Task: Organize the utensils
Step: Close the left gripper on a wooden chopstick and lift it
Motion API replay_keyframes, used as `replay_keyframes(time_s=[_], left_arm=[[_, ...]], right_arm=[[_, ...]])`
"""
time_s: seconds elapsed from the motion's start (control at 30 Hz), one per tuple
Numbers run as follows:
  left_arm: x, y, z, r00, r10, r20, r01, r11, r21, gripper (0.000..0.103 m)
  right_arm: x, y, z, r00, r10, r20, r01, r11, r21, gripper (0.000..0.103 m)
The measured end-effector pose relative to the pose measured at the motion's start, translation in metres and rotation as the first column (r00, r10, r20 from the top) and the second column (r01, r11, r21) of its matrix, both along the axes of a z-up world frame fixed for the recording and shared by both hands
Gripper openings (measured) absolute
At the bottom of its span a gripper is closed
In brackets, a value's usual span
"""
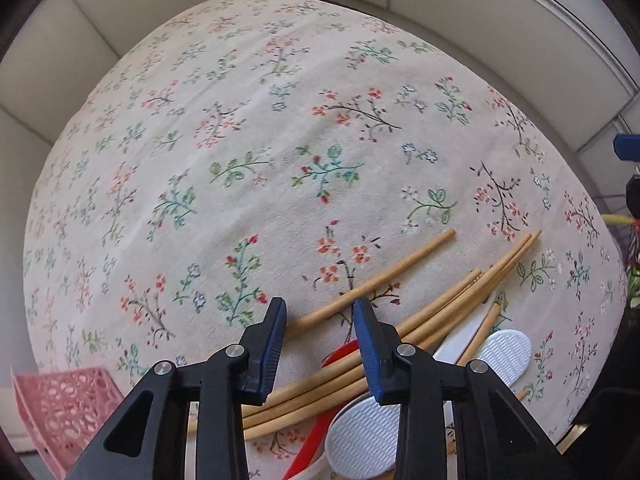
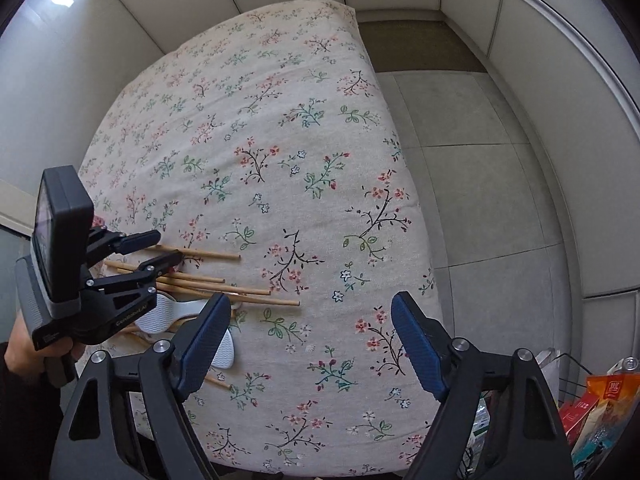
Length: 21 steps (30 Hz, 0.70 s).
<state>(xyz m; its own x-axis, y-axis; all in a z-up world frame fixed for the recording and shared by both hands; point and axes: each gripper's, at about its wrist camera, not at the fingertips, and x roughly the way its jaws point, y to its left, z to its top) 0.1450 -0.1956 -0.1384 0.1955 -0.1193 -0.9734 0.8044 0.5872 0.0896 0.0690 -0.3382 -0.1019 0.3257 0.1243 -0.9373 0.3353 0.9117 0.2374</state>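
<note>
Left wrist: tan chopsticks (image 1: pixel 404 320) (slim, heaped); left tool (image 1: pixel 320 344) half-open, empty.

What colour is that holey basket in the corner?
Pink. The basket with its cut-out holes shows best in the left wrist view, at the lower left.

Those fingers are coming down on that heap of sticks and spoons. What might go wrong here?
The chopsticks lie crossed in a loose pile, so the left gripper may catch several at once, or only nudge one aside. Some rest on the white spoons and a red utensil, so lifting one could drag or roll the others. The soft cloth could also bunch up under the fingers. The right gripper is open above bare cloth, apart from the pile.
</note>
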Motion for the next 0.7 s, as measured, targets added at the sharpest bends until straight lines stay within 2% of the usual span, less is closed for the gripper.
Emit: replay_keyframes(time_s=[0.1,0.33,0.57,0.63,0.7], left_arm=[[0.001,-0.01,0.0,0.999,-0.036,-0.003,0.036,0.999,0.003,0.035],[0.034,-0.031,-0.004,0.998,0.067,-0.006,-0.067,0.998,-0.008,0.032],[0.054,-0.067,-0.006,0.998,0.047,-0.039,-0.047,0.999,-0.003,0.031],[0.068,-0.082,-0.009,0.996,0.06,-0.062,-0.06,0.998,-0.008,0.027],[0.085,-0.095,-0.011,0.997,0.045,-0.056,-0.045,0.999,-0.009,0.018]], right_arm=[[0.002,-0.004,-0.001,1.0,-0.006,-0.001,0.006,1.0,0.012,0.084],[0.003,-0.011,-0.003,1.0,-0.03,-0.002,0.03,0.999,0.041,0.084],[0.006,-0.022,-0.009,0.997,-0.071,-0.015,0.072,0.995,0.071,0.084],[0.006,-0.026,-0.012,0.996,-0.083,-0.022,0.085,0.993,0.086,0.084],[0.007,-0.029,-0.014,0.995,-0.093,-0.026,0.095,0.99,0.104,0.084]])
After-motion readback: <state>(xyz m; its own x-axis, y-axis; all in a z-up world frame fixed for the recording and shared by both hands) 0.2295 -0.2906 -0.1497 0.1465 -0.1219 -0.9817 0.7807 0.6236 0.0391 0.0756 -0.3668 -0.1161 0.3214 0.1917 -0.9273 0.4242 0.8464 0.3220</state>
